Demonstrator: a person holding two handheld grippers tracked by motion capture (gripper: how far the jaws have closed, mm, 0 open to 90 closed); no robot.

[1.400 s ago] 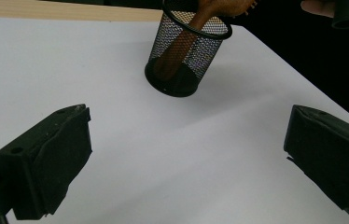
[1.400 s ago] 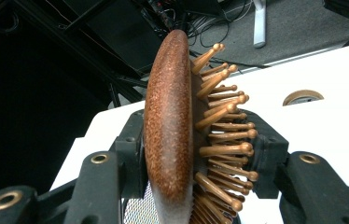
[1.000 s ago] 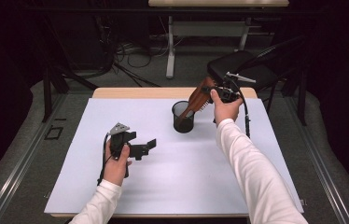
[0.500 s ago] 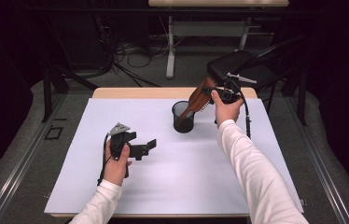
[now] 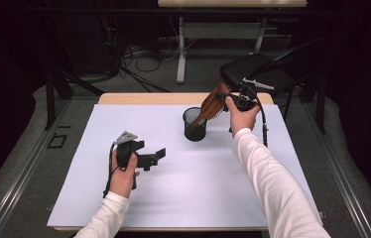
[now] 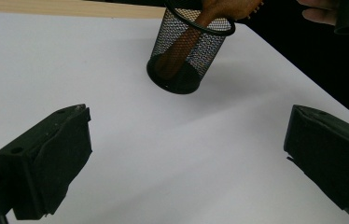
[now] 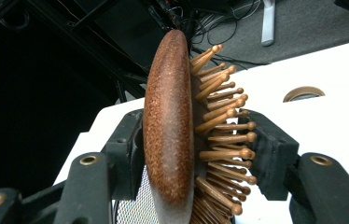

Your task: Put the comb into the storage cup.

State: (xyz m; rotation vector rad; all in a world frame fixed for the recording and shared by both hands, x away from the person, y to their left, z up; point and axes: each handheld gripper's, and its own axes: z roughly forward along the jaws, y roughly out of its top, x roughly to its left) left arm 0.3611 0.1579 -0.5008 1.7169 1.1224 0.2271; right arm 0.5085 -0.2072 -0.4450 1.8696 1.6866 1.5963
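Note:
A wooden hairbrush (image 5: 212, 105) leans with its handle down inside a black mesh cup (image 5: 194, 125) at the back middle of the white table. My right gripper (image 5: 221, 101) is raised above the cup's right side and shut on the brush head. In the right gripper view the brush (image 7: 170, 121) stands between the jaws of the right gripper (image 7: 200, 154), one jaw on its back and one at the bristle tips. My left gripper (image 5: 157, 158) rests low on the sheet to the left, open and holding nothing. In the left gripper view that gripper (image 6: 186, 158) faces the cup (image 6: 189, 51).
A white sheet (image 5: 124, 208) covers the table, with a bare wooden strip (image 5: 149, 98) along the far edge. A black chair (image 5: 258, 69) stands behind the table at the right. Cables lie on the floor beyond.

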